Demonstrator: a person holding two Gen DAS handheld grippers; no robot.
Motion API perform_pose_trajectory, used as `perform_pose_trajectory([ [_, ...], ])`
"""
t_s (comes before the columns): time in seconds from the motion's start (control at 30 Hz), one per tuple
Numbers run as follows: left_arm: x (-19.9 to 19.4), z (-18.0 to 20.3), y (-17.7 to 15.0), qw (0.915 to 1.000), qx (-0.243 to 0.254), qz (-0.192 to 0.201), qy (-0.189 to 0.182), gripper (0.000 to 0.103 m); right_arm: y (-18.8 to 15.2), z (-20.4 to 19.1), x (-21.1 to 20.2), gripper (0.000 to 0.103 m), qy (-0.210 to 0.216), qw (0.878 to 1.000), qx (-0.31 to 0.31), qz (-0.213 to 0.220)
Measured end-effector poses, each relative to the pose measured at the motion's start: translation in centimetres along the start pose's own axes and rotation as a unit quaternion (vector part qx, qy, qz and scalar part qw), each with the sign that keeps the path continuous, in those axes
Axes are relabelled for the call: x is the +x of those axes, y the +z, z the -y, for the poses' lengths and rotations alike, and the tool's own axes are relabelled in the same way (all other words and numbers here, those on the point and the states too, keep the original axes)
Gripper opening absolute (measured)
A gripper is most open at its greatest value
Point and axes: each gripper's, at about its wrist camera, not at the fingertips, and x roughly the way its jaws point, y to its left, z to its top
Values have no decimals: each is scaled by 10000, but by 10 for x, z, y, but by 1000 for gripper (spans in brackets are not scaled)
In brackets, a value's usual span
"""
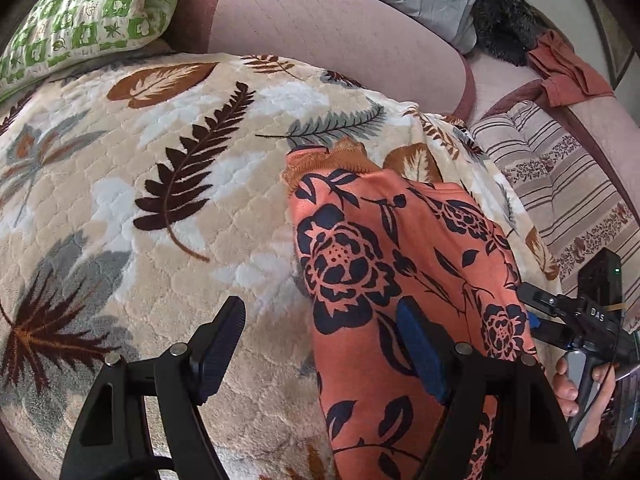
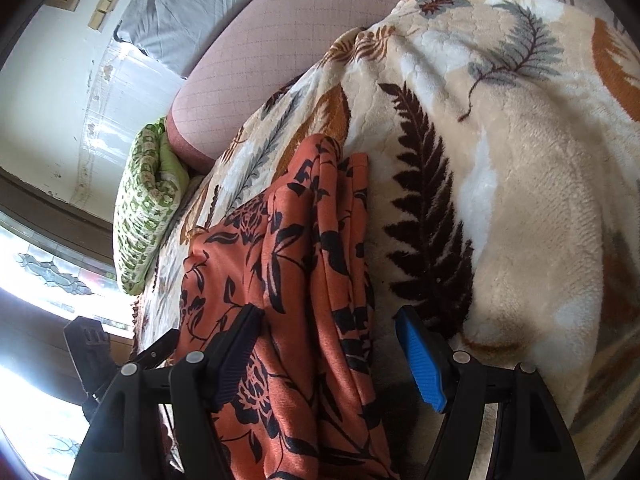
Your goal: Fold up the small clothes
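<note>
Orange floral garment [image 1: 384, 264] lies lengthwise on the leaf-print blanket [image 1: 160, 160]. Left gripper [image 1: 320, 352] and right gripper [image 2: 328, 356] both have fingers apart, holding nothing. Cloth looks thin, limp, slippery; pinch corners or hem edge.

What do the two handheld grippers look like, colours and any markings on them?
Both are black plastic with silver pivot pins. The left gripper has one black ribbed pad and one blue pad; the right gripper has the same pairing. In the left wrist view, the right gripper's body carries white "DAS" lettering, a small green light and a thin cable. No sleeve is visible.
</note>
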Motion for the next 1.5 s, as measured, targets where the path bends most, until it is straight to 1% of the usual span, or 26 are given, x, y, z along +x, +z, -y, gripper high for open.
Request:
perform_pose_trajectory([
  [0.1, -4, -1, 1, 9992, -96, -62, -384, 78, 0, 2, 4, 74, 199, 9997, 106, -120],
  [0.17, -4, 1, 0, 9977, -52, -186, -647, 78, -1, 2, 6, 74, 276, 9994, 101, -186],
  [0.3, 9, 7, -3, 9950, -33, -508, -855, 78, -2, 4, 19, 74, 211, 9987, 70, -450],
  [0.33, 13, 7, -4, 9941, -53, -603, -906, 78, -2, 4, 20, 74, 221, 9988, 51, -441],
  [0.43, 26, 1, -7, 9878, -346, -860, -1253, 79, -1, 5, 24, 76, 370, 9982, 102, -463],
  [0.5, 32, -6, -7, 9815, -631, -997, -1506, 79, 0, 6, 26, 75, 494, 9976, 134, -462],
  [0.57, 36, -9, -8, 9773, -785, -1050, -1664, 80, -2, 4, 29, 75, 601, 9968, 85, -529],
  [0.67, 38, -7, -8, 9763, -772, -1037, -1733, 80, -4, -2, 33, 75, 527, 9970, -111, -552],
  [0.73, 40, -6, -7, 9757, -807, -1024, -1763, 80, -5, -5, 35, 73, 551, 9969, -133, -544],
  [0.8, 40, -7, -7, 9747, -853, -1008, -1806, 80, -7, -5, 37, 69, 541, 9969, -113, -552],
  [0.87, 40, -10, -7, 9740, -891, -977, -1841, 80, -8, -7, 37, 60, 453, 9974, -163, -537],
  [0.93, 41, -10, -8, 9745, -903, -931, -1830, 80, -10, -9, 38, 52, 466, 9972, -164, -560],
  [1.03, 42, -6, -6, 9758, -862, -891, -1800, 78, -11, -13, 36, 50, 389, 9976, -273, -504],
  [1.13, 40, -3, -4, 9768, -832, -853, -1780, 70, -13, -22, 32, 48, 326, 9976, -464, -393],
  [1.2, 38, -1, -3, 9768, -829, -817, -1797, 63, -15, -26, 31, 47, 254, 9979, -476, -346],
  [1.3, 32, 2, -2, 9782, -754, -732, -1790, 57, -17, -37, 23, 46, 229, 9980, -543, -207],
  [1.4, 23, 3, -2, 9799, -652, -636, -1776, 53, -24, -52, 14, 44, 259, 9971, -713, 21],
  [1.5, 4, -1, 2, 9829, -586, -369, -1705, 51, -29, -62, 10, 43, 347, 9967, -730, 118],
])
